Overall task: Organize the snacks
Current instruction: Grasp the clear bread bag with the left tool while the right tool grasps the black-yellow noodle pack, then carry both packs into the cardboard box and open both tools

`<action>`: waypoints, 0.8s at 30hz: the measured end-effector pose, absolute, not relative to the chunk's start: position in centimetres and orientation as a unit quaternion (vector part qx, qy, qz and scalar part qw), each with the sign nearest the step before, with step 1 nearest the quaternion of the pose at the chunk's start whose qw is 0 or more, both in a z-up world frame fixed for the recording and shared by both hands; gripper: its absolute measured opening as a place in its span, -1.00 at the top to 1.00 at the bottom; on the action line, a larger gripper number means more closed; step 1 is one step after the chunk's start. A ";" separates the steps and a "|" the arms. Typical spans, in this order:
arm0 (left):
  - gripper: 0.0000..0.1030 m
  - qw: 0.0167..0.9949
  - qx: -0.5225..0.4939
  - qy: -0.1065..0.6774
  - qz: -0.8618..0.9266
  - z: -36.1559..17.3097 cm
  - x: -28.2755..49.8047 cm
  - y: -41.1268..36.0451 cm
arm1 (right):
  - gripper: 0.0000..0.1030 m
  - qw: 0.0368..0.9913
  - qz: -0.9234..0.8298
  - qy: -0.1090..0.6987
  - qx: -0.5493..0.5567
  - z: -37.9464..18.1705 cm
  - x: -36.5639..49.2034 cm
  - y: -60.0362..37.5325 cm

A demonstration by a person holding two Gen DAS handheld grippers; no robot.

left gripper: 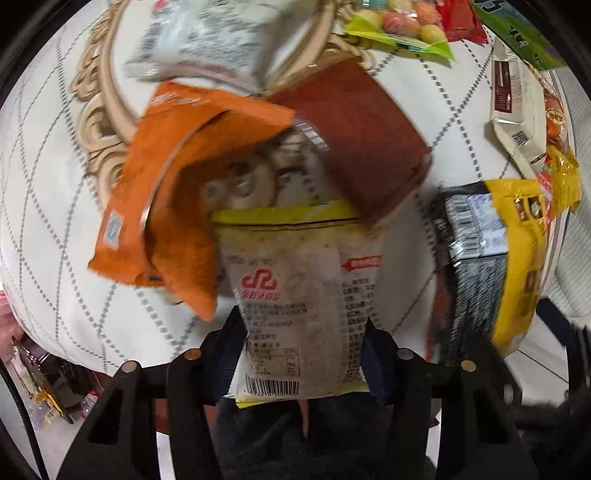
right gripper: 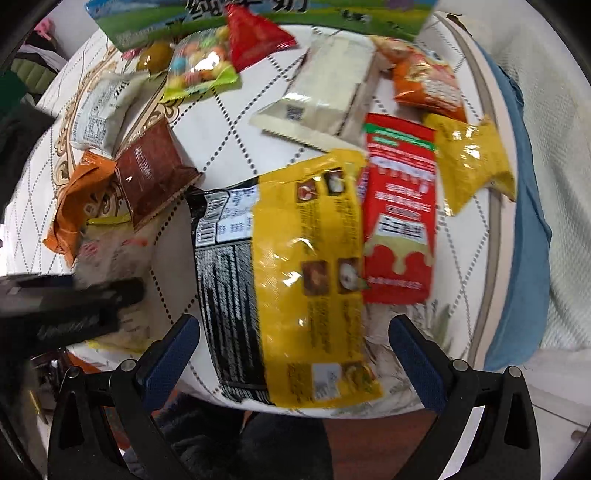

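Observation:
My left gripper (left gripper: 301, 354) is shut on a clear snack bag with a yellow edge and red logo (left gripper: 295, 280), holding it by its lower part; the left gripper also shows in the right wrist view (right gripper: 110, 291). An orange packet (left gripper: 173, 199) and a brown packet (left gripper: 354, 140) overlap the bag's far end. My right gripper (right gripper: 295, 354) is open, its jaws on either side of the near end of a large yellow and black bag (right gripper: 291, 266) that lies on the round patterned table (right gripper: 207, 122).
A red packet (right gripper: 400, 218), a yellow packet (right gripper: 472, 162), an orange snack bag (right gripper: 428, 85), a cream packet (right gripper: 325, 96), a candy bag (right gripper: 199, 74), a white packet (right gripper: 99, 110) and a green-topped bag (right gripper: 258, 11) lie across the table. A blue cloth (right gripper: 517, 258) hangs at the right edge.

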State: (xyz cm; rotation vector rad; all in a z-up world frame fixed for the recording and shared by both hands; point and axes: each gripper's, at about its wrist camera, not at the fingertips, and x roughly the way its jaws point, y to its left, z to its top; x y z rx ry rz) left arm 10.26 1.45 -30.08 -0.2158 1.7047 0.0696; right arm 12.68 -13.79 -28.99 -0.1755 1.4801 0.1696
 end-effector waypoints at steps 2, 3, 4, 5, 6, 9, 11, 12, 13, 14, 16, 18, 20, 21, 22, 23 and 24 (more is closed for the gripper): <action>-0.08 0.652 -0.100 0.751 0.033 -30.4 9.6 2.0 | -0.99 0.718 0.071 0.689 -0.069 -31.1 12.9 -13.2; -0.09 0.650 -0.103 0.752 0.036 -30.7 9.4 2.2 | -0.95 0.711 0.069 0.697 -0.057 -32.1 13.1 -13.1; -0.10 0.649 -0.109 0.752 0.036 -31.1 9.2 2.4 | -0.91 0.708 0.060 0.702 -0.050 -32.9 13.2 -13.2; -0.10 0.649 -0.111 0.752 0.036 -31.3 9.1 2.4 | -0.88 0.712 0.051 0.699 -0.047 -33.5 13.2 -13.2; -0.10 0.650 -0.109 0.752 0.036 -31.6 9.0 2.3 | -0.85 0.716 0.046 0.695 -0.048 -33.8 13.0 -13.1; -0.04 0.662 -0.098 0.742 0.035 -31.5 8.0 1.8 | -0.65 0.727 0.049 0.683 -0.050 -33.3 12.2 -12.9; 0.03 0.673 -0.096 0.732 0.032 -30.0 7.0 1.7 | -0.65 0.724 0.053 0.686 -0.042 -32.3 11.1 -13.4; 0.09 0.676 -0.100 0.729 0.029 -29.4 7.2 1.5 | -0.65 0.723 0.053 0.688 -0.035 -32.0 10.8 -13.7; 0.13 0.679 -0.104 0.727 0.026 -28.8 7.0 1.6 | -0.65 0.721 0.053 0.690 -0.026 -31.7 10.4 -13.9; 0.18 0.680 -0.105 0.725 0.024 -28.1 6.4 1.9 | -0.65 0.720 0.052 0.691 -0.019 -31.2 10.5 -14.5; 0.21 0.686 -0.110 0.719 0.017 -27.0 5.3 2.0 | -0.65 0.722 0.052 0.690 0.001 -30.3 9.7 -14.9; 0.22 0.693 -0.115 0.711 0.005 -24.8 3.3 1.9 | -0.65 0.725 0.055 0.686 0.021 -28.9 9.4 -15.5; 0.23 0.700 -0.118 0.705 -0.005 -23.0 2.3 2.2 | -0.65 0.730 0.058 0.680 0.036 -27.7 9.5 -16.0; 0.24 0.706 -0.118 0.698 -0.011 -21.6 1.8 2.3 | -0.65 0.734 0.061 0.675 0.047 -26.9 9.4 -16.3; 0.24 0.710 -0.121 0.694 -0.016 -20.5 1.6 2.4 | -0.65 0.737 0.064 0.671 0.054 -26.2 9.4 -16.5; 0.24 0.715 -0.128 0.687 -0.023 -19.1 1.6 2.5 | -0.65 0.740 0.068 0.666 0.063 -25.1 9.6 -16.8; 0.24 0.723 -0.133 0.677 -0.030 -17.2 1.6 2.5 | -0.65 0.744 0.073 0.660 0.072 -24.0 9.7 -17.0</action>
